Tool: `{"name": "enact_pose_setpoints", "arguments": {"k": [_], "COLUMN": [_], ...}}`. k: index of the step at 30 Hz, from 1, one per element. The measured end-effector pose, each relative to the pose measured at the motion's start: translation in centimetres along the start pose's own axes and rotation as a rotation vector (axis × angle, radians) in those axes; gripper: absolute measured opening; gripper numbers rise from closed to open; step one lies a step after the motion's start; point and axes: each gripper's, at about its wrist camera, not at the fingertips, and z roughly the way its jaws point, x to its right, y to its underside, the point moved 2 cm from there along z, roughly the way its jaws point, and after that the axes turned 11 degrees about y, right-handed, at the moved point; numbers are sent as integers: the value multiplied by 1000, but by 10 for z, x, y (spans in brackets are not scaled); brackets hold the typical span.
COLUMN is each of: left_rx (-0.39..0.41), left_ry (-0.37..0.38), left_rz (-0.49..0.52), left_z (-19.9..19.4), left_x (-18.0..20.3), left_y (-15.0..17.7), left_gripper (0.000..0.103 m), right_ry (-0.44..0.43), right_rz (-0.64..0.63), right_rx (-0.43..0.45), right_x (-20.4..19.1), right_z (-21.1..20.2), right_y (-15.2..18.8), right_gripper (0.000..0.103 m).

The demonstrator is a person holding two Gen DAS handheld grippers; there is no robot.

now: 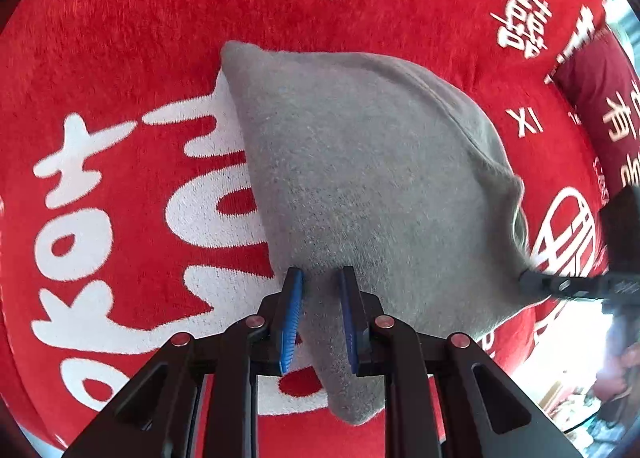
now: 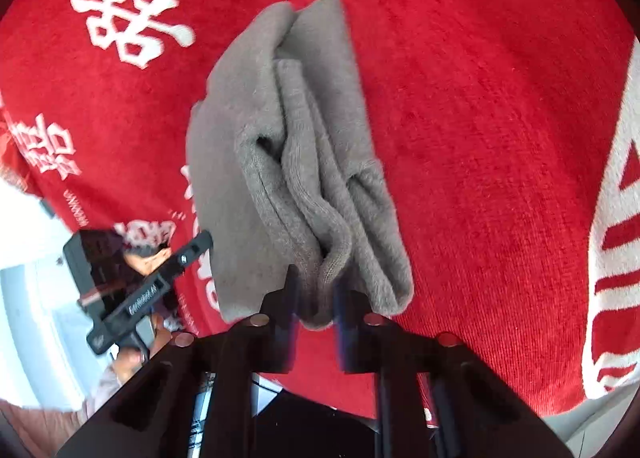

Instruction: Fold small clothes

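A small grey knit garment (image 1: pixel 372 186) is held up over a red plush cloth (image 1: pixel 120 58) with white characters. My left gripper (image 1: pixel 320 278) is shut on its near corner, the fabric pinched between the blue pads (image 1: pixel 294 310). My right gripper (image 2: pixel 316 278) is shut on the garment's bunched, layered edge (image 2: pixel 304 178). In the left wrist view the right gripper (image 1: pixel 560 284) grips the garment's right corner. In the right wrist view the left gripper (image 2: pixel 160 278) shows at the lower left, next to the garment.
The red cloth (image 2: pixel 480 138) covers the whole work surface. A dark red item with white characters (image 1: pixel 600 106) lies at the far right. Bright floor and clutter show beyond the cloth's edge (image 1: pixel 568 378) at lower right.
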Motion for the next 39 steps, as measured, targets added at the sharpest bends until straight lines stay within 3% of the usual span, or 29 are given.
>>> {"name": "enact_pose_setpoints", "arguments": {"k": [2, 3, 4, 6, 9, 11, 14, 16, 17, 18, 21, 23, 25, 26, 29, 30, 33, 35, 38, 39], "left_rx": [-16, -29, -35, -69, -69, -65, -70, -71, -69, -68, -64, -62, -62, -61, -55, -56, -61, -65, -53, -40], "left_ry": [-20, -45, -62, -66, -63, -60, -54, -56, -60, -64, -75, -78, -77, -77, -69, -63, -52, -52, -45, -40], "left_rz": [27, 34, 40, 55, 48, 47, 36, 38, 42, 45, 53, 44, 31, 24, 15, 12, -1, -13, -33, -41], "left_z": [0, 2, 5, 16, 19, 19, 20, 22, 22, 22, 26, 26, 30, 29, 28, 28, 30, 27, 17, 12], "left_x": [2, 2, 1, -1, 1, 2, 1, 2, 2, 3, 10, 10, 18, 19, 16, 15, 16, 16, 12, 10], "left_y": [10, 17, 23, 36, 44, 44, 44, 43, 43, 43, 42, 42, 43, 44, 44, 45, 43, 42, 41, 39], "left_gripper": [34, 56, 60, 60, 60, 60, 60, 60, 60, 60, 60, 62, 62, 62, 62, 62, 62, 62, 62, 62], "right_ry": [17, 30, 54, 105, 81, 83, 74, 41, 36, 34, -5, 0, 6, 13, 133, 171, 262, 243, 361, 360], "right_rz": [-61, -66, -57, 5, 73, 72, 65, 50, 44, 33, 20, 42, 70, 56, -114, -130, -94, -56, -55, -50], "right_rx": [21, 25, 21, -18, -52, -30, 57, 124, 143, 170, 176, 119, 47, 46, 143, 135, 74, 75, 80, 82], "right_x": [-11, -9, -2, 24, 45, 43, 35, 28, 24, 19, 5, 2, -3, -11, -36, -35, -6, 3, 7, 10], "right_z": [-13, -15, -14, -1, 10, 2, -27, -46, -50, -53, -40, -14, 9, 14, -3, 0, 14, 11, 0, -6], "right_y": [10, 15, 21, 31, 38, 35, 19, -2, -14, -34, -78, -105, -119, -120, -115, -114, -115, -113, -103, -98], "right_gripper": [15, 14, 14, 13, 13, 20, 21, 35, 53, 60, 60, 58, 12, 8, 8, 8, 8, 8, 12, 12]}}
